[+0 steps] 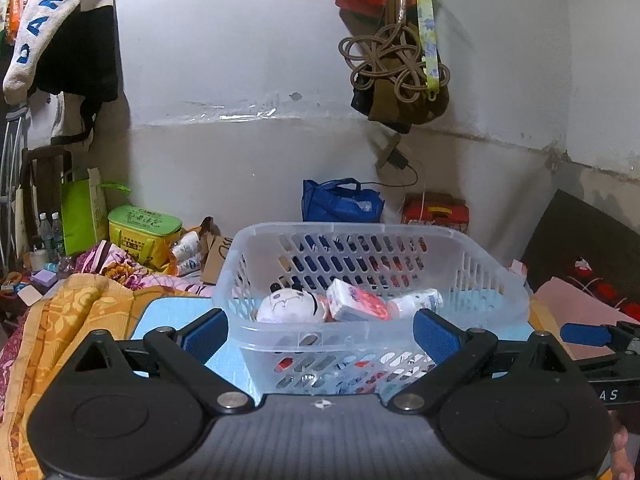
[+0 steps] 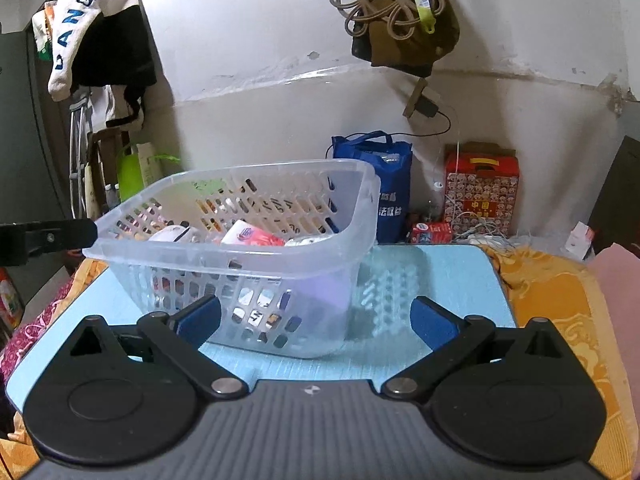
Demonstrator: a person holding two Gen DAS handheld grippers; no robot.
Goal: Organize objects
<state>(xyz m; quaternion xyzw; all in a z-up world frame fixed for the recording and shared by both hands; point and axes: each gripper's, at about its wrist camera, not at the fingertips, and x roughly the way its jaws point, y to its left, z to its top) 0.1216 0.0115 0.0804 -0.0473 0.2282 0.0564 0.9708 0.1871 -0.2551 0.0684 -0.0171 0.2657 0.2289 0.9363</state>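
A clear plastic basket (image 1: 492,280) stands on a light blue tabletop (image 1: 168,312). Inside lie a white plush toy (image 1: 288,306), a red and white tissue pack (image 1: 356,304) and a small white bottle (image 1: 416,300). My left gripper (image 1: 320,334) is open, its blue pads on either side of the basket's near wall. The right wrist view shows the same basket (image 2: 240,264) left of centre on the tabletop (image 2: 432,276). My right gripper (image 2: 316,316) is open and empty, close to the basket's near right corner. The left gripper's finger (image 2: 60,234) shows at the basket's left rim.
Orange and floral bedding (image 1: 76,320) surrounds the table. A blue bag (image 2: 384,184), a red box (image 2: 482,188) and a yellow-green box (image 1: 144,232) stand by the wall. Clothes (image 1: 60,32) and a bag with cords (image 1: 396,64) hang above. The right gripper's finger (image 1: 588,334) shows at the right.
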